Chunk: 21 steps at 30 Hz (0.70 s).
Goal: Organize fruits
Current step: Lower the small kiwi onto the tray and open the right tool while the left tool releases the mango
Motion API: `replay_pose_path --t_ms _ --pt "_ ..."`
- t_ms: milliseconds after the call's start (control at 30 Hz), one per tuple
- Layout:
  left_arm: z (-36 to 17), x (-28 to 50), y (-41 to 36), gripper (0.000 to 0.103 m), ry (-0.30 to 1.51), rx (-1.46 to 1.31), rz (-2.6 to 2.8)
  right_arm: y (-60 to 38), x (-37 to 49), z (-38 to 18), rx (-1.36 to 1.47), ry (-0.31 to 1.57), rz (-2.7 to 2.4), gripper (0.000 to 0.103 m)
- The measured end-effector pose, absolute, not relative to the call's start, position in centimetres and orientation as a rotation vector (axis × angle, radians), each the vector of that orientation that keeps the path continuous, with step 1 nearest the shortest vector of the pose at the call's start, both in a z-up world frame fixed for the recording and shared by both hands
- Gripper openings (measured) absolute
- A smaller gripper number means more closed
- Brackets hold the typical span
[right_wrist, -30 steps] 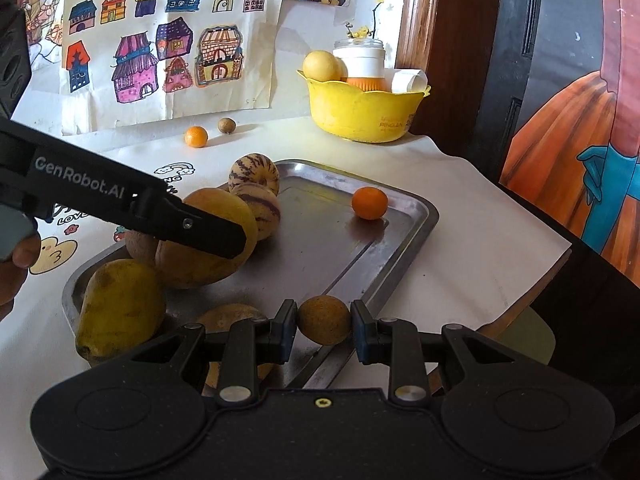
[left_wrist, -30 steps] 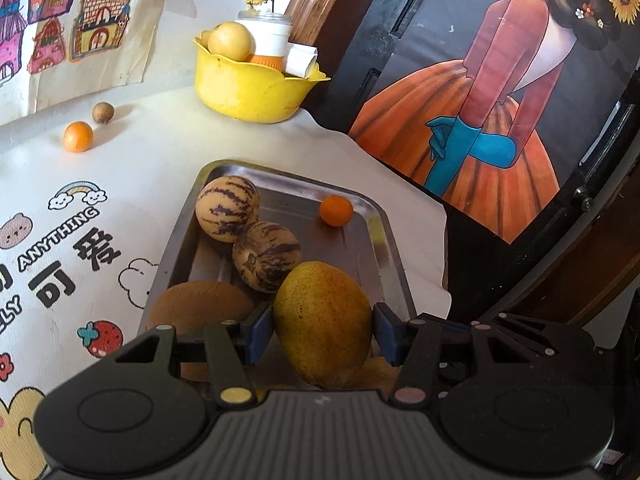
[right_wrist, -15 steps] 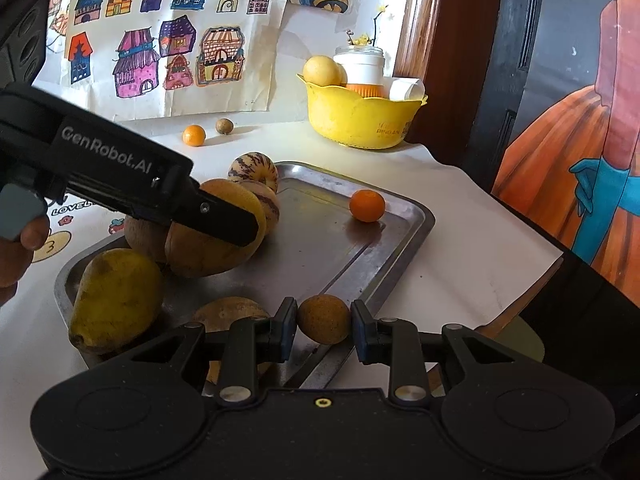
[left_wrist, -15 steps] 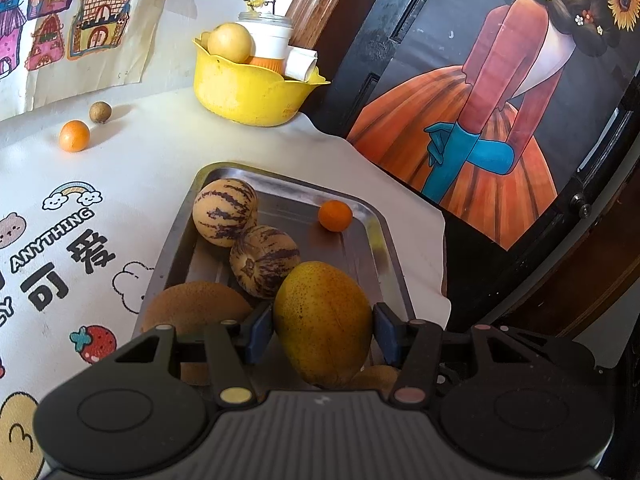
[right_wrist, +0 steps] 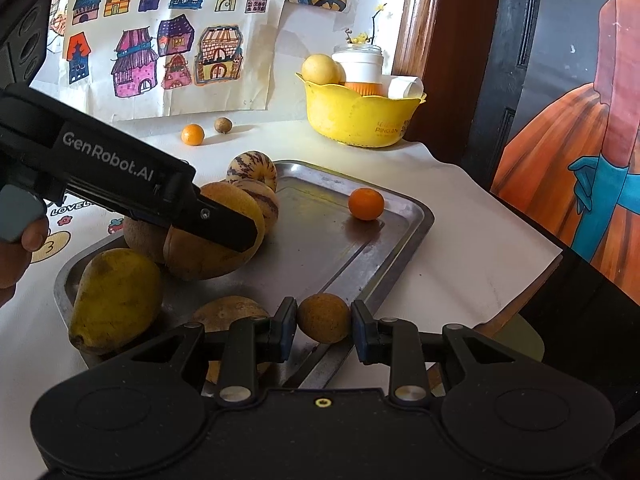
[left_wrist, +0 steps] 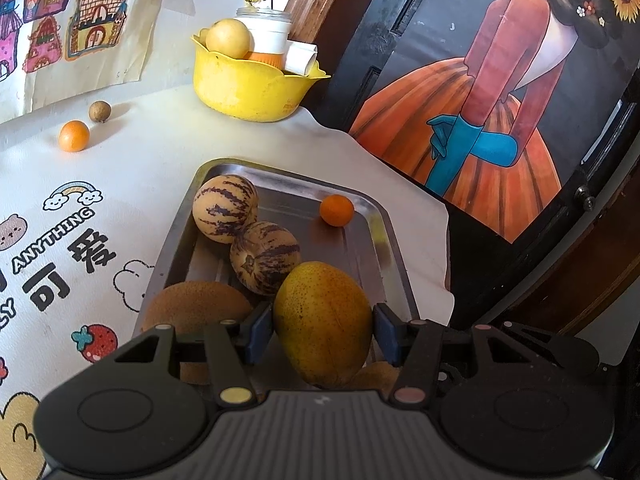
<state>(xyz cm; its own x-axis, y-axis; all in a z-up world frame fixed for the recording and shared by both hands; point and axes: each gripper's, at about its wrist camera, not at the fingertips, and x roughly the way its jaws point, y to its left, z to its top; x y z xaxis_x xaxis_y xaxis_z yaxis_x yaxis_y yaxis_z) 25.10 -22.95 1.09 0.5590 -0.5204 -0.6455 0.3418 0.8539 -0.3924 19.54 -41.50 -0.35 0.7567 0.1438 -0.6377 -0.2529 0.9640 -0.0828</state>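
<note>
A steel tray (left_wrist: 384, 236) (right_wrist: 400, 232) holds two striped melons (left_wrist: 225, 209), a small orange (left_wrist: 337, 210) (right_wrist: 366, 203), brown fruits (left_wrist: 196, 308) and a yellow pear (right_wrist: 116, 300). My left gripper (left_wrist: 323, 330) is shut on a yellow-orange mango (left_wrist: 323, 320) just above the tray; the right wrist view shows it (right_wrist: 216, 236) over the tray's left part. My right gripper (right_wrist: 324, 322) is shut on a small brown round fruit (right_wrist: 324, 317) at the tray's near rim.
A yellow bowl (left_wrist: 248, 84) (right_wrist: 356, 116) with a pale fruit, a jar and paper stands at the back. A small orange (left_wrist: 74, 136) and a brown nut-like fruit (left_wrist: 99, 111) lie on the white tablecloth near the wall drawings. The table edge drops off to the right.
The left gripper has lifted the mango slightly and drawn back a little. The right gripper still holds its fruit with little movement.
</note>
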Motion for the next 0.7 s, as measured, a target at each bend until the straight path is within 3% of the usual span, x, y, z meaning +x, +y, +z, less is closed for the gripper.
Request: replay_pose_path --t_ms 700 --pt "1.7 26.9 -24.2 0.059 0.977 -0.265 -0.398 -40.9 19.4 0.1 -0.245 0.792 0.195 0.034"
